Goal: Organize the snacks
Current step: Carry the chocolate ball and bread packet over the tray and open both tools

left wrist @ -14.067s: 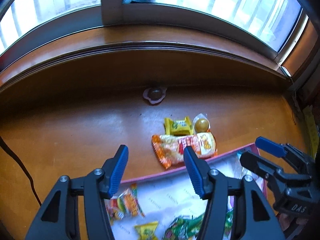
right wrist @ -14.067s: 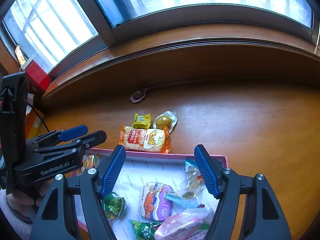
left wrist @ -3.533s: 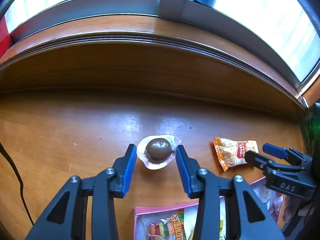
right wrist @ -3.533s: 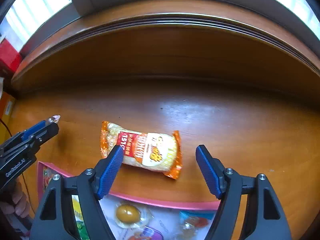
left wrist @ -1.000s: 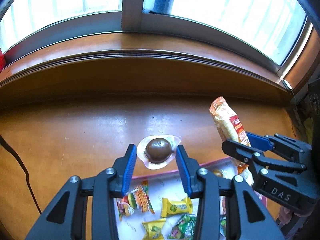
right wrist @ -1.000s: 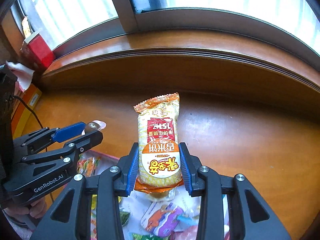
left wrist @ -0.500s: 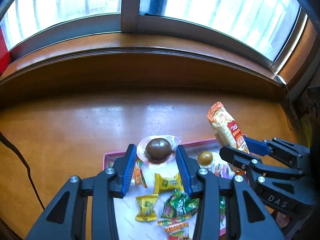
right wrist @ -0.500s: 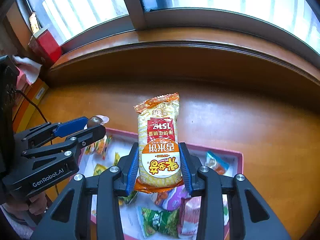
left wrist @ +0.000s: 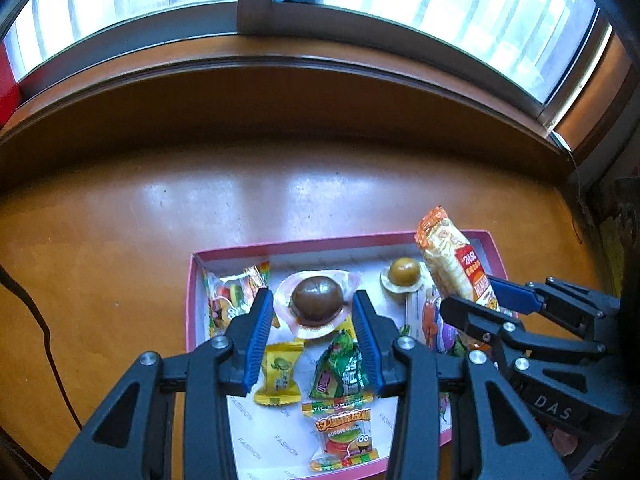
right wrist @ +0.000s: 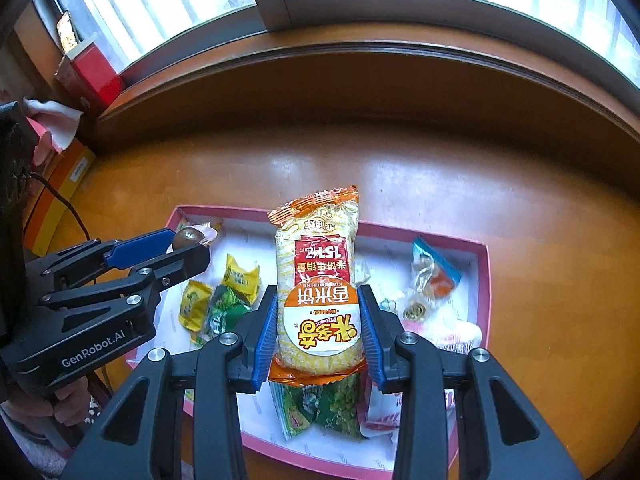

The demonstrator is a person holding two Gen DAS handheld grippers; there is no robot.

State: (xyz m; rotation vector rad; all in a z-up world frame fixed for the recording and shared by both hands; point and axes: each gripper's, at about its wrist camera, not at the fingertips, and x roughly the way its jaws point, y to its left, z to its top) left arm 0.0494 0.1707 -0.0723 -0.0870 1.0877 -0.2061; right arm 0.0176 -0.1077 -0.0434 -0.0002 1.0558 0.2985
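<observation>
A: Pink tray (left wrist: 192, 312) on the table (left wrist: 120, 220), directly under both loads?

B: Yes. Right gripper (right wrist: 318, 338), fingers clamped on the rice cracker pack (right wrist: 318, 280), long axis pointing up and away, above tray middle.

A: And left gripper (left wrist: 314, 330)?

B: Fingers narrow, holding the brown egg packet (left wrist: 316, 302), over the far-left tray part. Only down from here, probably.

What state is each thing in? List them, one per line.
Left gripper: shut on the brown egg.
Brown egg: sealed, held above the tray.
Right gripper: shut on the rice cracker pack.
Rice cracker pack: sealed, held upright over the tray.
Pink tray: open, holding snacks.
Yellow egg: sealed, lying in the tray.
Window: closed.
</observation>
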